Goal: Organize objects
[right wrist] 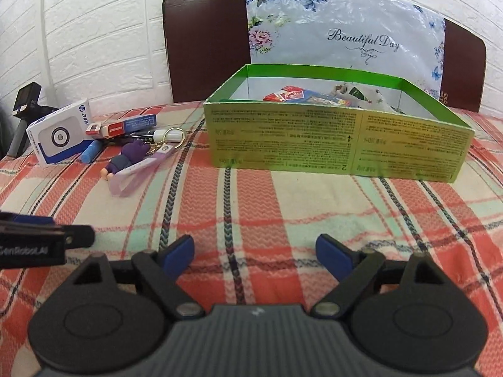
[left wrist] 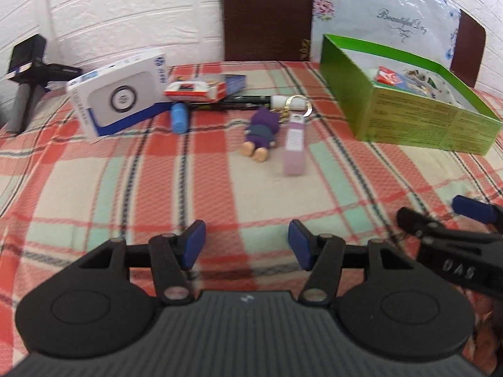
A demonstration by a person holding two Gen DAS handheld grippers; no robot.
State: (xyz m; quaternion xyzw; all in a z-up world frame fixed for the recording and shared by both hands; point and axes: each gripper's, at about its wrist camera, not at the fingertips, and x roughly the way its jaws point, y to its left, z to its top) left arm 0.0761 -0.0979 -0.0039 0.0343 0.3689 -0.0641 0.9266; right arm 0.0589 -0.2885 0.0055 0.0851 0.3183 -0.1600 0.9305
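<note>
Our left gripper (left wrist: 246, 245) has its blue pads parted about halfway with nothing between them; our right gripper (right wrist: 254, 256) stands wider, also holding nothing. Both hang low over the plaid cloth (left wrist: 188, 194), red, mint and cream, that covers the surface. Behind it we see a white brick-pattern wall (left wrist: 125, 15) and a dark brown headboard (right wrist: 204, 47) partly draped in flowered plastic.

Ahead of the left gripper, well apart from it, lie the purple doll keychain (left wrist: 261, 133) and its pale lilac strap (left wrist: 294, 144), just beside each other. Farther back sit a blue tube (left wrist: 179, 116), a black pen (left wrist: 239, 102), a red and white packet (left wrist: 195, 91) and a white and blue box (left wrist: 116, 100) tilted on edge. The green box (right wrist: 339, 138) stands straight ahead of the right gripper, open-topped.

Its near wall hides most of its contents; we make out only a red card pack (right wrist: 284, 95) and something white. A black device (left wrist: 26, 72) at the far left is cut off and blurred.
</note>
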